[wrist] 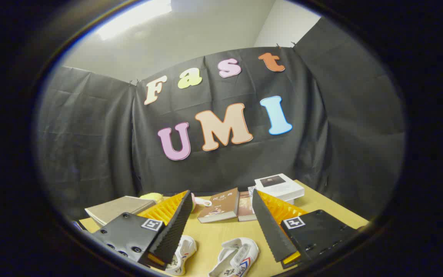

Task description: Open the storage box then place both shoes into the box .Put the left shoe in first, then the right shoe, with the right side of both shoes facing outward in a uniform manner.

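Wooden bench (225, 231) in front of a black cloth wall. Hand-held gripper (221, 206) hangs above it, fingers spread wide, nothing held. Books at the bench's far side: a white book (279, 186) on a stack beyond the right finger, a brown book (219, 209) between the fingers, a grey book (115, 209) beyond the left finger. Two white shoes lie below the fingers: one (237, 257) in the gap, the other (181, 254) partly under the left finger. Small yellow thing (152, 197) behind the left finger, unclear.
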